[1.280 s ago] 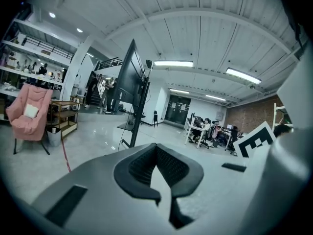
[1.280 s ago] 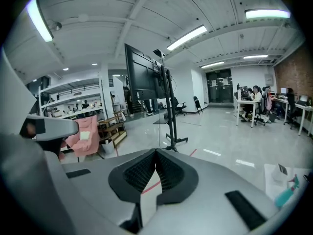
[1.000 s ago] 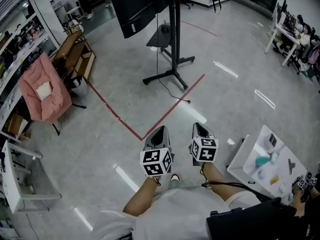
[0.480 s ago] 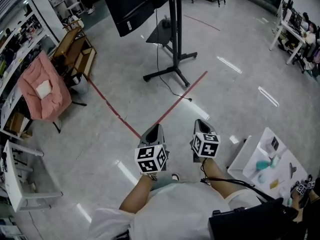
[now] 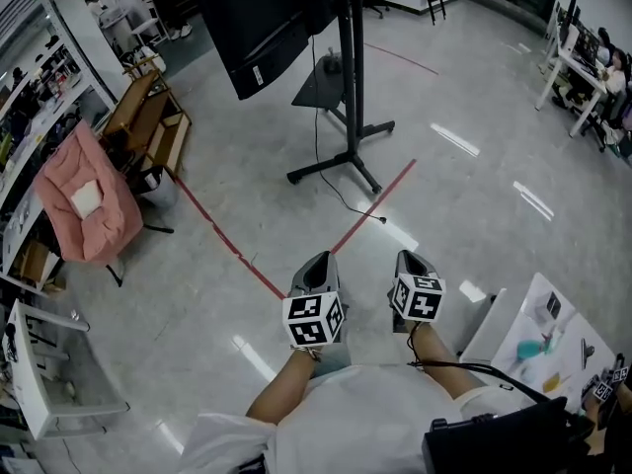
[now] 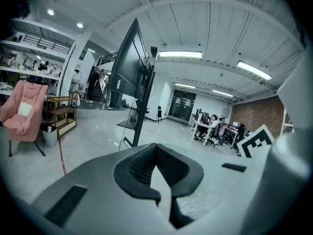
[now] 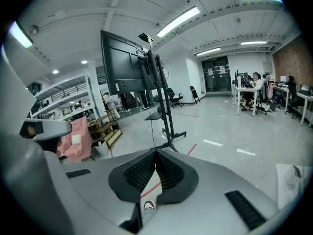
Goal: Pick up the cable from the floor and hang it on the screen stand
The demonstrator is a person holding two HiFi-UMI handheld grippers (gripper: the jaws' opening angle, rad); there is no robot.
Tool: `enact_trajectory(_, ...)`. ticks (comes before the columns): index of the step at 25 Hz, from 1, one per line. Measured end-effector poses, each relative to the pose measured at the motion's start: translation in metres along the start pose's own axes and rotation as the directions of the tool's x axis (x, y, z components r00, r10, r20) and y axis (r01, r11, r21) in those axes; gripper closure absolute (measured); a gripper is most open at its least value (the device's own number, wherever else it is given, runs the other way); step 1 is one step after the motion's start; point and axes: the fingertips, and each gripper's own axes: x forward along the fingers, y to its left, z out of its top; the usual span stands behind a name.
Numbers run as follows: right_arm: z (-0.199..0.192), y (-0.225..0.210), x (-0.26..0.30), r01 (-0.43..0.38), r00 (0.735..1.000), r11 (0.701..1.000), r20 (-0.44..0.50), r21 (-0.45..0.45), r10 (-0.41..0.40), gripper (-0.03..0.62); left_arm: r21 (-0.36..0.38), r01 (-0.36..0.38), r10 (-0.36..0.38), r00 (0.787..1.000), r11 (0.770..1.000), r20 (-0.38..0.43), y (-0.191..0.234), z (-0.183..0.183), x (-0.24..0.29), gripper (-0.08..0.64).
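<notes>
A thin black cable (image 5: 348,195) drops from the screen, runs over the grey floor and ends near the red tape. The screen stand (image 5: 348,87) is a black pole on a footed base, carrying a big dark screen (image 5: 267,18). It also shows as the stand (image 6: 142,106) in the left gripper view and as the stand (image 7: 164,111) in the right gripper view. My left gripper (image 5: 318,262) and right gripper (image 5: 407,258) are held side by side, well short of the cable. In their own views the left gripper (image 6: 156,147) and right gripper (image 7: 155,152) are shut and empty.
Red tape lines (image 5: 370,205) form a corner on the floor between me and the stand. A pink armchair (image 5: 87,191) and a wooden shelf (image 5: 148,117) stand at the left. A white table (image 5: 558,334) with small items is at the lower right, a white rack (image 5: 44,373) at the lower left.
The view has crept a little toward the stand, and the screen looms larger. Both grippers stay shut and side by side.
</notes>
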Motion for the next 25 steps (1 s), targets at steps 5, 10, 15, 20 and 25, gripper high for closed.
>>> enact_trajectory(5, 0.033, -0.003, 0.059, 0.015, 1.000, 1.000, 0.001, 0.006, -0.015, 0.574, 0.009, 0.013, -0.013, 1.000, 1.000, 0.004, 0.027, 0.027, 0.059, 0.558)
enact_trajectory(10, 0.079, 0.008, 0.115, 0.009, 1.000, 1.000, 0.005, -0.007, -0.009, 0.574, 0.011, 0.021, -0.021, 1.000, 1.000, -0.001, 0.058, 0.063, 0.112, 0.558)
enact_trajectory(15, 0.107, 0.016, 0.164, 0.014, 1.000, 0.999, -0.011, -0.032, -0.014, 0.574, 0.005, 0.034, -0.034, 0.999, 0.999, -0.023, 0.084, 0.083, 0.160, 0.558)
enact_trajectory(20, 0.127, 0.015, 0.206, 0.018, 0.999, 0.999, -0.028, -0.050, -0.019, 0.574, -0.006, 0.064, -0.064, 0.997, 0.998, -0.052, 0.100, 0.092, 0.207, 0.558)
enact_trajectory(25, 0.145, 0.010, 0.250, 0.030, 0.998, 0.999, -0.048, -0.038, -0.032, 0.574, -0.016, 0.101, -0.102, 0.991, 0.995, -0.088, 0.114, 0.103, 0.254, 0.558)
